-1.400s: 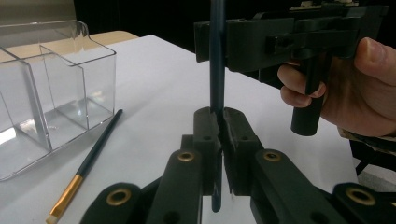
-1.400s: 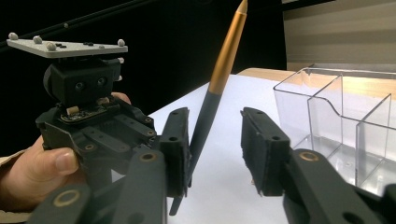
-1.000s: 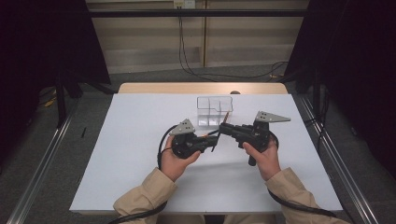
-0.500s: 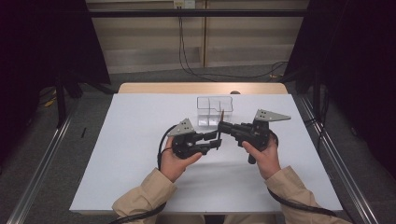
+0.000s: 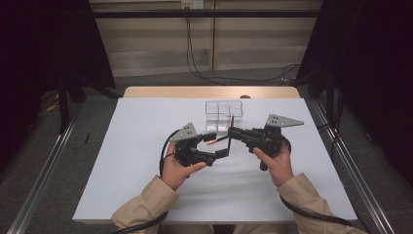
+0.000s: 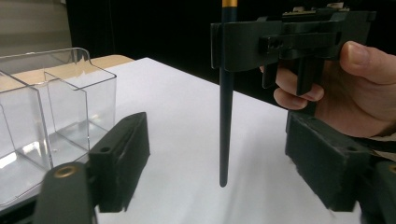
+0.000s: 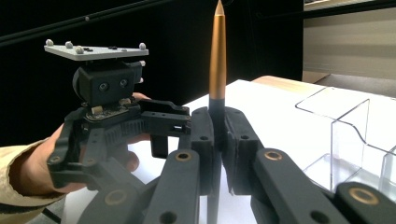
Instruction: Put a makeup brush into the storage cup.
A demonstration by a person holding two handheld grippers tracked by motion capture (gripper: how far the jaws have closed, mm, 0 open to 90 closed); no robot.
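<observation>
While right gripper (image 7: 219,154) clamps upright pen (image 7: 217,60) mid-table, just short of clear organizer (image 5: 223,110) toward far edge, left gripper (image 6: 219,154) jaws just opened, straddling pen untouched. Handover done; next: lower pen into compartment.

A clear plastic organizer (image 5: 223,113) with several open compartments stands on the white table cover (image 5: 136,146), toward the far middle of the table; its transparent walls show close up in the left gripper view (image 6: 56,107) and in the right gripper view (image 7: 355,140). Beyond the cover, a strip of the wooden tabletop (image 5: 195,92) is bare. Black cables (image 5: 229,78) trail over the grey floor behind the table. Metal rails (image 5: 44,170) run along both sides.
</observation>
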